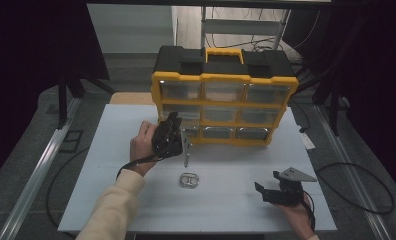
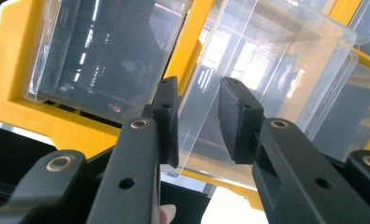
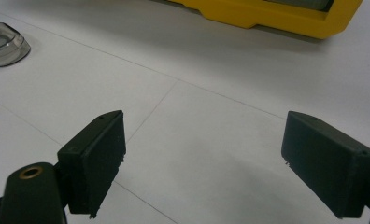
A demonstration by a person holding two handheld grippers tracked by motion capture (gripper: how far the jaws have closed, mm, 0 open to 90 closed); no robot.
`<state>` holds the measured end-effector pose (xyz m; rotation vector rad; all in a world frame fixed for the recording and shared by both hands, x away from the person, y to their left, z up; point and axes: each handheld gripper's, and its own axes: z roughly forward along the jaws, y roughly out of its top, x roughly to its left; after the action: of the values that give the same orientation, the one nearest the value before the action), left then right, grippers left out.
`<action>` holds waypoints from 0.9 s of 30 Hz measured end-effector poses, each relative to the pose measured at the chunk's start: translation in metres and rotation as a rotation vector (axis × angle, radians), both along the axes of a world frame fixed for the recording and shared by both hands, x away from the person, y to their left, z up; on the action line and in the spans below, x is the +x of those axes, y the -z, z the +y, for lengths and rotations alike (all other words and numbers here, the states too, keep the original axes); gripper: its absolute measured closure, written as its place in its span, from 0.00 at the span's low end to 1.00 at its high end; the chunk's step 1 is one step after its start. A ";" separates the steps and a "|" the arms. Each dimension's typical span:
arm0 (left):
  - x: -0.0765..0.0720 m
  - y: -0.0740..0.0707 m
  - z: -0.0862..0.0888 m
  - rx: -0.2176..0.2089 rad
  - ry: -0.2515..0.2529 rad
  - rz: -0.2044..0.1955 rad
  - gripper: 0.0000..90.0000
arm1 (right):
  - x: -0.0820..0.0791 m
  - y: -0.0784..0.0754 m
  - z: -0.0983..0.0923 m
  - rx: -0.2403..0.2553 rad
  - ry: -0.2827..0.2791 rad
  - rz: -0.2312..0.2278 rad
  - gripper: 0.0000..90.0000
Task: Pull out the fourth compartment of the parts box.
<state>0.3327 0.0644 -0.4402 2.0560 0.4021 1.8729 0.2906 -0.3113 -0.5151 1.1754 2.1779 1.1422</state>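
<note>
A yellow and black organizer (image 1: 225, 77) with clear drawers stands at the back of the white table (image 1: 111, 195). Its bottom-left drawer (image 1: 186, 146) is pulled out toward me. My left gripper (image 1: 173, 122) is held against that corner. In the left gripper view its jaws (image 2: 197, 121) stand a little apart, just in front of the pulled-out clear drawer (image 2: 267, 70); I see nothing pinched between them. My right gripper (image 1: 267, 180) rests low at the front right, wide open (image 3: 202, 163) over bare table.
A small clear round piece (image 1: 189, 180) lies on the table between the grippers, at the upper left (image 3: 3, 44) in the right gripper view. The organizer's yellow base (image 3: 276, 18) runs along the far side. Cables trail off the table's sides.
</note>
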 end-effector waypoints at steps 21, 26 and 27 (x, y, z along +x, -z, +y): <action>-0.006 0.001 0.000 0.010 0.009 -0.008 0.78 | 0.000 0.000 -0.001 -0.002 0.003 -0.001 0.16; -0.007 0.002 0.000 0.009 0.010 -0.011 0.78 | 0.000 0.000 -0.001 0.000 0.006 -0.004 0.16; -0.008 0.002 0.000 0.009 0.011 -0.012 0.78 | 0.000 0.000 -0.001 0.000 0.006 -0.004 0.16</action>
<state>0.3249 0.0645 -0.4423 2.0476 0.3800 1.8827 0.2904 -0.3119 -0.5147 1.1773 2.1701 1.1408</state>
